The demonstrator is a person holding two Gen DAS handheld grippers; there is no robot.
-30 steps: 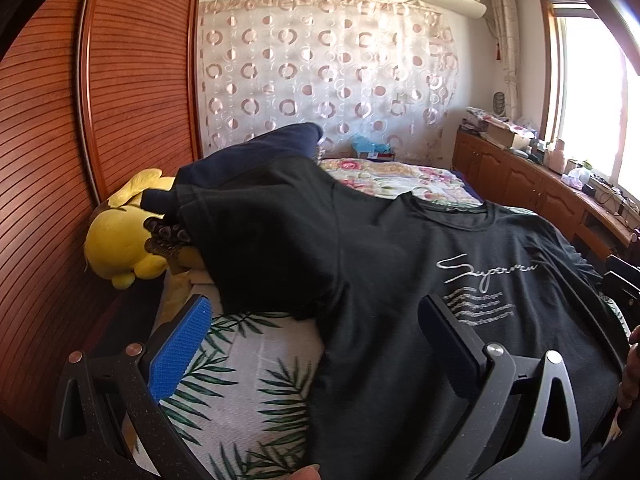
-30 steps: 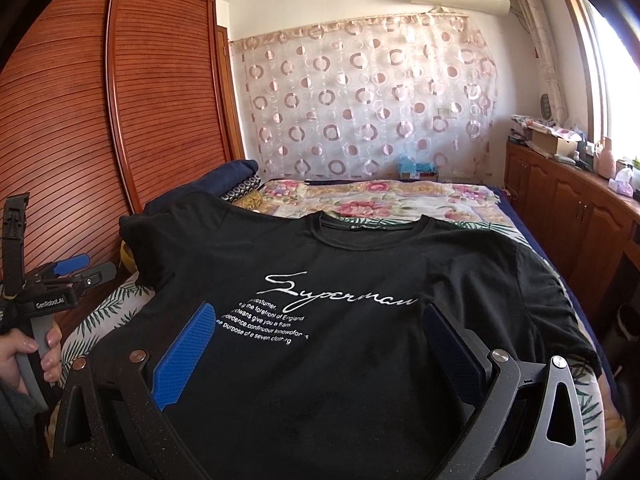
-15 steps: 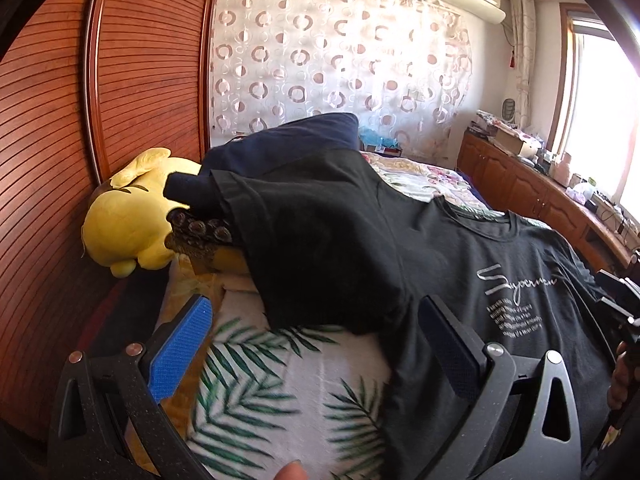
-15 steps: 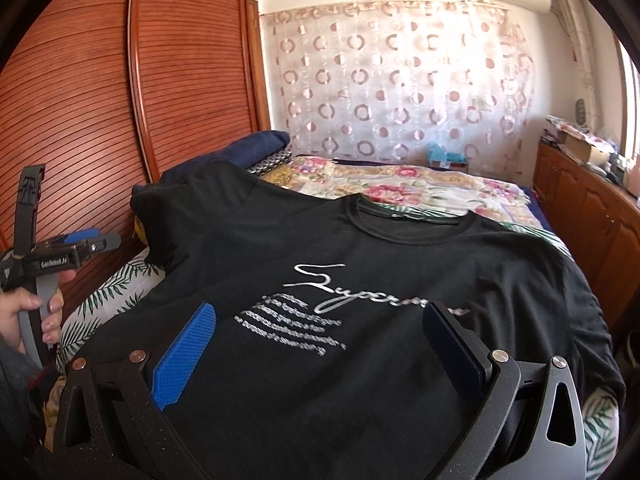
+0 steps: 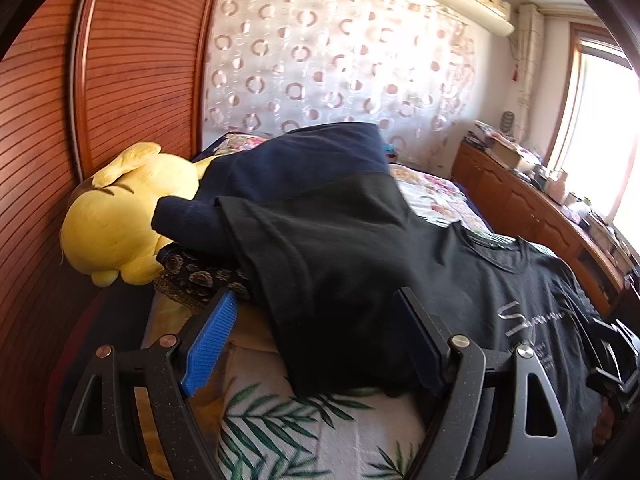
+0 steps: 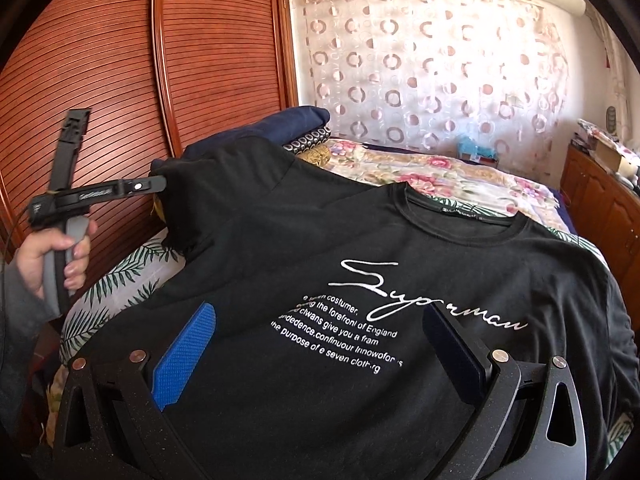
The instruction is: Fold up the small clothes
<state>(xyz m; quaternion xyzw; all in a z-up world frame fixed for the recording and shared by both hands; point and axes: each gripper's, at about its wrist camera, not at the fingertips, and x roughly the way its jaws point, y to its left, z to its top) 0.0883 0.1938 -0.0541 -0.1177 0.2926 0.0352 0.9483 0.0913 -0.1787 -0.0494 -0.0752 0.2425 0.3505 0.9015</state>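
A black T-shirt [image 6: 360, 280] with white "Superman" print lies spread face up on the bed; it also shows in the left wrist view [image 5: 460, 280]. Its left sleeve [image 5: 320, 272] drapes over a navy pillow. My left gripper [image 5: 320, 344] is open and empty, its fingers either side of the sleeve's lower edge. In the right wrist view it [image 6: 152, 184] is held by a hand at the sleeve. My right gripper [image 6: 320, 356] is open and empty above the shirt's chest, below the print.
A yellow plush toy [image 5: 120, 220] and a navy pillow [image 5: 300, 168] lie at the bed's left by the wooden wardrobe doors [image 6: 120, 80]. The bed has a leaf-print sheet [image 5: 300, 432] and floral quilt [image 6: 440, 176]. Wooden cabinets [image 5: 540, 208] run along the right.
My left gripper has swung left toward the sleeve and the plush toy. My right gripper has shifted and moved closer over the printed chest. Both stay open.
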